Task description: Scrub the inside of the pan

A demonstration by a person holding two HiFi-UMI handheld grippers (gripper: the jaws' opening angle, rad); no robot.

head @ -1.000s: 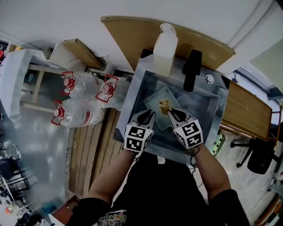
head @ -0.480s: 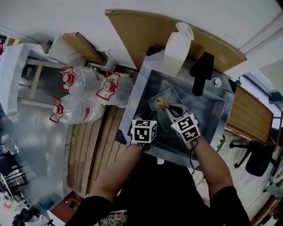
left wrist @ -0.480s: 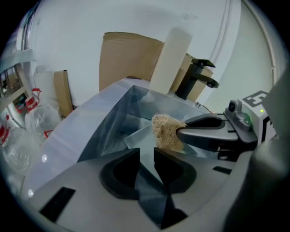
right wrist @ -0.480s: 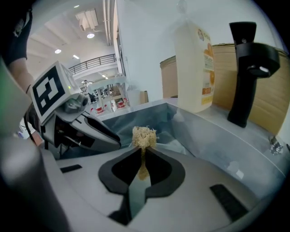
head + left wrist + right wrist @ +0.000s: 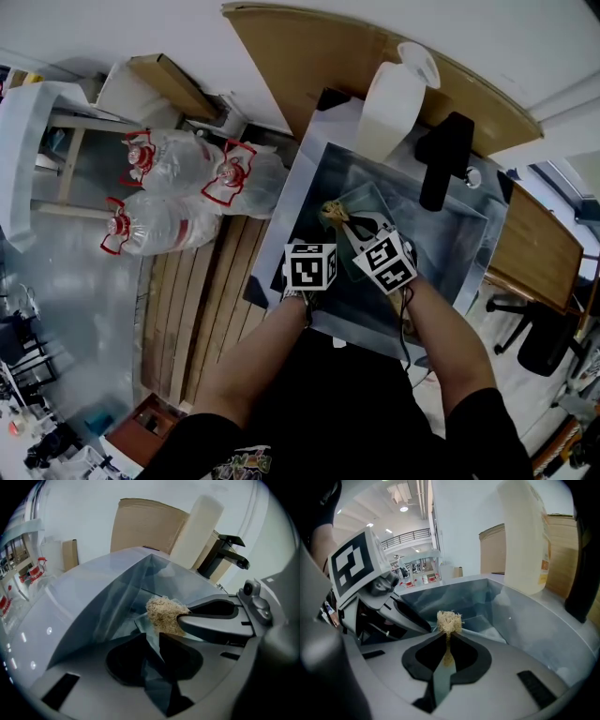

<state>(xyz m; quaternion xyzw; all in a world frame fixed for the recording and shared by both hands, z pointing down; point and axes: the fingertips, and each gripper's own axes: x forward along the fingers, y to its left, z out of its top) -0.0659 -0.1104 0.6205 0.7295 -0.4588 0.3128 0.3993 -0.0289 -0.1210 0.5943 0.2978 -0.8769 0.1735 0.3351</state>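
Observation:
A pale green see-through square pan (image 5: pixel 367 200) lies in the steel sink (image 5: pixel 298 192). My left gripper (image 5: pixel 316 243) is at the pan's near left edge, and in the left gripper view it (image 5: pixel 157 638) is shut on that thin rim (image 5: pixel 151 632). The right gripper (image 5: pixel 340 218) is shut on a tan fibrous scrubber (image 5: pixel 332 210), which is over the pan's far left part. In the right gripper view, the scrubber (image 5: pixel 449 621) sticks up from between the shut jaws of the right gripper (image 5: pixel 449 633). The left gripper view shows the same scrubber (image 5: pixel 162 615) just ahead of my jaws.
A white jug (image 5: pixel 396 105) and a black tap (image 5: pixel 442 160) stand at the sink's back edge, with a wooden board (image 5: pixel 309 56) behind them. Large water bottles with red handles (image 5: pixel 173 192) lie on the floor to the left, beside wooden slats (image 5: pixel 208 309).
The right gripper has carried the scrubber leftward and farther back across the pan. My left gripper has stayed at the pan's near left edge.

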